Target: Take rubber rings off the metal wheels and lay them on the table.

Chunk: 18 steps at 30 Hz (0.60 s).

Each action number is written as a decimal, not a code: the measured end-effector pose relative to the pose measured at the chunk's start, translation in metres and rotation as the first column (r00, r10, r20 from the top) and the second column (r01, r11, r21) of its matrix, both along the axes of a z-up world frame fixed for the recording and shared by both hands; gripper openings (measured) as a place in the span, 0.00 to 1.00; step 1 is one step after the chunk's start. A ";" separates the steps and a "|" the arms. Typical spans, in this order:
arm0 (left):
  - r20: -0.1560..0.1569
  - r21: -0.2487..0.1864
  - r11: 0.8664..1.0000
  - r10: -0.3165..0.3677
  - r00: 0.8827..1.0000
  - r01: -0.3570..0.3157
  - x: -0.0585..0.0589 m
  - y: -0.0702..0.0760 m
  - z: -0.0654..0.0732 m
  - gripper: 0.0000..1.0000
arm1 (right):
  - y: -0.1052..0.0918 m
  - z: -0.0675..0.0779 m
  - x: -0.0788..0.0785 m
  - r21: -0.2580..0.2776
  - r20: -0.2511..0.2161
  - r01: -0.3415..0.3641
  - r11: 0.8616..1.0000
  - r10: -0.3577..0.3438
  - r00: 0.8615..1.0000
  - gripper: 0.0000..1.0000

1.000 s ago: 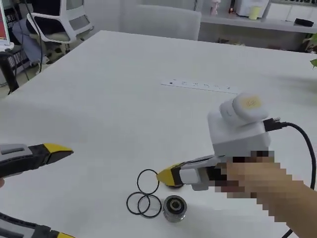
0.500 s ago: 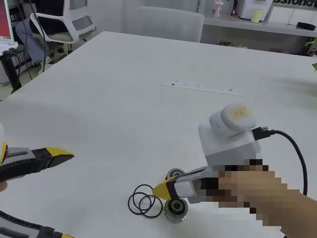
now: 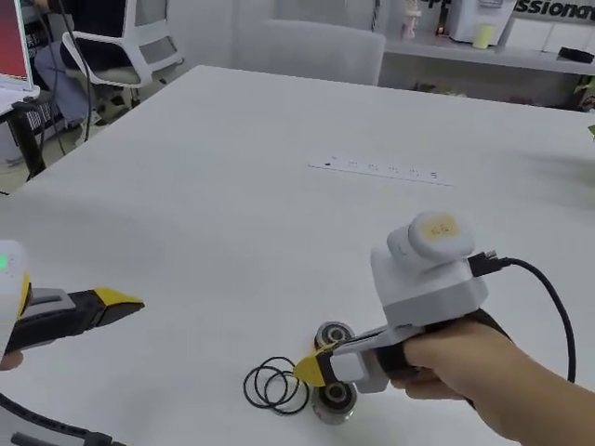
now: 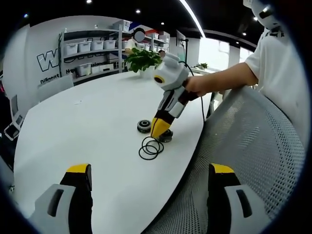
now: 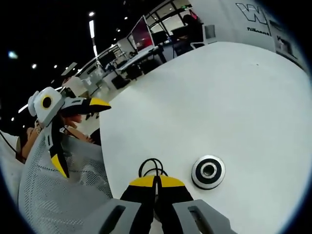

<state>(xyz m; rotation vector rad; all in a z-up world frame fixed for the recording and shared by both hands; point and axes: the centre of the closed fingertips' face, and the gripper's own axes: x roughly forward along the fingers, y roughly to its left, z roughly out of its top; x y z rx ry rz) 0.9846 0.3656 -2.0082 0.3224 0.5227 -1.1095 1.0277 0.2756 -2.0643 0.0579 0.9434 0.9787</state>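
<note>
Near table (image 3: 279,186) edge, centre: three black rubber rings (image 3: 276,386) are lying flat and overlapping. Just right of them, a far metal wheel (image 3: 333,335) and a near metal wheel (image 3: 333,400) are sitting. The right gripper (image 3: 311,370) is reaching in between the wheels, jaws pressed together, tips at the rings' right side; whether a ring is pinched cannot be told. Well left, the left gripper (image 4: 150,168) is hovering, jaws wide apart, gripping nothing.

A white power strip (image 3: 379,171) is laid flat in the middle distance. An office chair (image 3: 125,46) is parked at far left. Storage bins (image 4: 78,48) are kept on shelves (image 4: 90,61) near a potted plant (image 4: 143,58).
</note>
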 end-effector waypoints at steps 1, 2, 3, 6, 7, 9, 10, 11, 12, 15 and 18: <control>0.002 0.009 1.000 -0.007 1.000 0.007 -0.001 0.000 -0.001 0.98 | 0.000 0.000 0.000 0.001 -0.001 0.001 1.000 -0.001 1.000 0.00; 0.002 0.013 1.000 -0.010 1.000 0.010 -0.001 -0.001 -0.001 0.98 | 0.001 -0.001 0.000 -0.002 -0.002 -0.002 1.000 0.002 1.000 0.00; 0.000 0.019 1.000 -0.012 1.000 0.012 -0.002 0.000 -0.002 0.98 | 0.001 -0.002 0.000 -0.007 0.000 -0.005 1.000 0.005 1.000 0.00; -0.002 0.030 1.000 -0.009 1.000 0.009 -0.001 0.001 -0.004 0.97 | 0.000 -0.005 -0.001 -0.035 0.016 -0.019 0.999 0.020 1.000 0.00; -0.001 0.030 1.000 -0.007 1.000 0.007 -0.001 0.001 -0.004 0.97 | 0.000 -0.005 -0.001 -0.041 0.022 -0.019 0.999 0.020 1.000 0.00; 0.000 0.026 1.000 -0.005 1.000 0.005 0.000 0.001 -0.003 0.97 | 0.000 -0.005 0.000 -0.045 0.028 -0.024 0.999 0.025 0.999 0.00; 0.000 0.024 1.000 -0.004 1.000 0.004 0.000 0.001 -0.003 0.97 | 0.000 -0.005 0.000 -0.043 0.030 -0.023 0.999 0.024 0.999 0.00; -0.001 0.023 1.000 -0.003 1.000 0.003 0.000 0.001 -0.003 0.97 | 0.000 -0.005 0.001 -0.042 0.032 -0.022 0.999 0.023 0.999 0.00; -0.005 0.021 1.000 -0.003 1.000 0.004 0.000 0.001 -0.004 0.97 | 0.000 -0.005 0.001 -0.043 0.035 -0.020 0.999 0.022 0.999 0.00; -0.007 0.022 1.000 -0.005 1.000 0.005 0.000 0.001 -0.004 0.97 | 0.000 -0.007 0.001 -0.056 0.041 -0.023 0.998 0.025 0.999 0.00; -0.012 0.022 1.000 -0.002 1.000 0.002 0.000 0.002 -0.005 0.97 | -0.001 -0.009 0.001 -0.076 0.057 -0.036 0.996 0.040 0.998 0.00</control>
